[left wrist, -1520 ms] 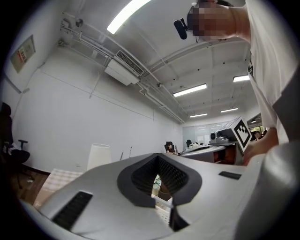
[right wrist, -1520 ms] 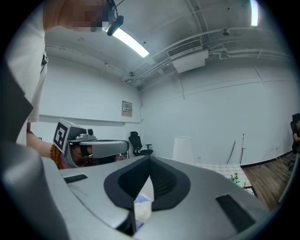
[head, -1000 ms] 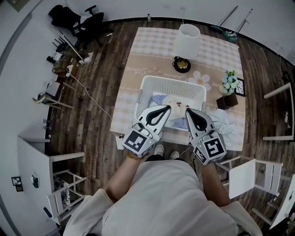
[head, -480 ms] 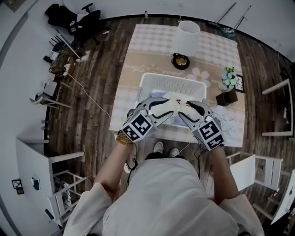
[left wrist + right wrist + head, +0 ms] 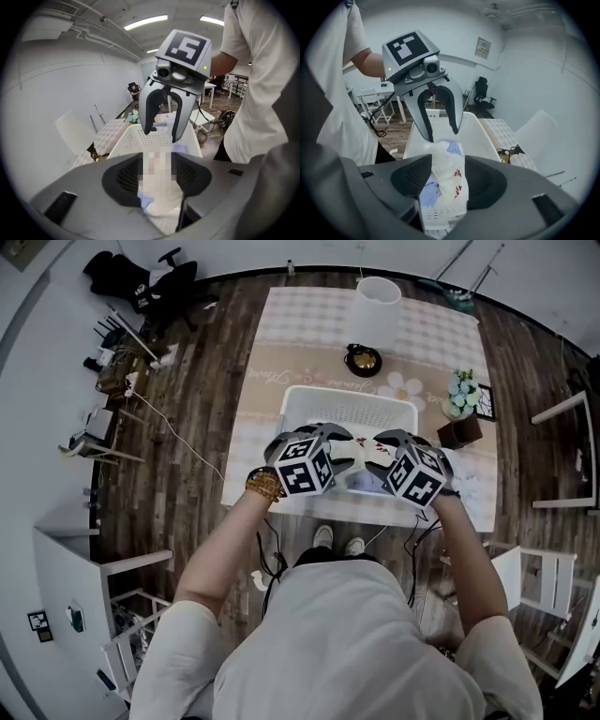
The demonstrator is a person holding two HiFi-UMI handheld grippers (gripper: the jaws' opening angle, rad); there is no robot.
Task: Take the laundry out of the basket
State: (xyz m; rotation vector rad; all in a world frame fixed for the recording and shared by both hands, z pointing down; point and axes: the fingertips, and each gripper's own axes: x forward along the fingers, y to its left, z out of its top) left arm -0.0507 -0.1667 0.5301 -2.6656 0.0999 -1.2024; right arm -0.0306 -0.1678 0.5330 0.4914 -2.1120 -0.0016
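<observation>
A white laundry basket (image 5: 349, 405) stands on the table in front of me. In it lies a white cloth with red marks (image 5: 449, 174) over pale blue laundry (image 5: 427, 193). Both grippers hang over the basket with their tips turned toward each other. My left gripper (image 5: 339, 448) is at the left and its jaws are opening, with the white cloth (image 5: 157, 185) showing between them, untouched by the pads. My right gripper (image 5: 382, 452) is at the right, its jaws also opening over the same cloth. Each gripper view shows the other gripper, left gripper (image 5: 442, 135) and right gripper (image 5: 161, 136), with spread fingers.
The table (image 5: 281, 343) has a checked cover. On it stand a white lamp (image 5: 378, 304), a dark round item (image 5: 363, 360), a small flower pot (image 5: 462, 399) and a dark box (image 5: 461, 432). Loose cloth (image 5: 469, 486) lies right of the basket. White chairs (image 5: 539, 582) stand to the right.
Both grippers have swung inward to face each other over the basket. Their jaws, shut a second ago, now stand apart.
</observation>
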